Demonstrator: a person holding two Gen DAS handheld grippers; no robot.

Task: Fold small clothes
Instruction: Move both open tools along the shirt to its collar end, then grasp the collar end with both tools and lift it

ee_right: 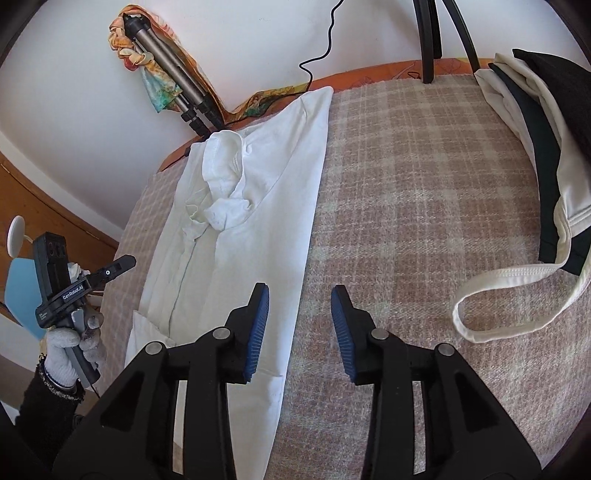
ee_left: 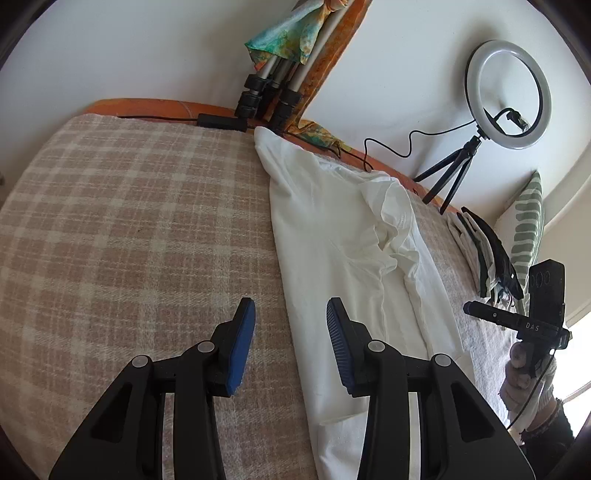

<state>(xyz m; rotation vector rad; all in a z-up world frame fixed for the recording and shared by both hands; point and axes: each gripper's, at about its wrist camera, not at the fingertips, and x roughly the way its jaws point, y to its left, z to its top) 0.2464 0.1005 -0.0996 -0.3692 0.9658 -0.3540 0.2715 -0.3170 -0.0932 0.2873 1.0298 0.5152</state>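
1. A big checked blanket (ee_left: 129,221) covers the bed. It is pink-brown and cream, and it looks soft and fuzzy.
2. A white shirt (ee_left: 332,240) lies on the blanket in a long strip. It is thin and smooth, with a bunched-up, wrinkly lump near its middle.
3. In the right wrist view the same white shirt (ee_right: 258,192) runs from the far edge of the bed down toward the camera.
4. The left gripper (ee_left: 291,343) hovers over the near part of the shirt's left edge. Its jaws are apart and hold nothing. The pads are blue and ridged, on black arms.
5. The right gripper (ee_right: 299,328) hovers over the shirt's right edge, where shirt meets blanket. Its jaws are apart too, with nothing between them.
6. A pile of clothes (ee_right: 546,155) sits at the right side of the bed, well apart from the shirt. It is black and cream, and a cream strap makes a loop on the blanket.
7. A ring light (ee_left: 508,94) on a small black tripod stands past the far edge of the bed. It is round like a hoop, and a black cord hangs from it.
8. A folded tripod (ee_left: 273,85) with grey legs leans by the white wall, wrapped in a colourful scarf (ee_left: 291,33).
9. A striped green and white pillow (ee_left: 528,229) stands at the far right.
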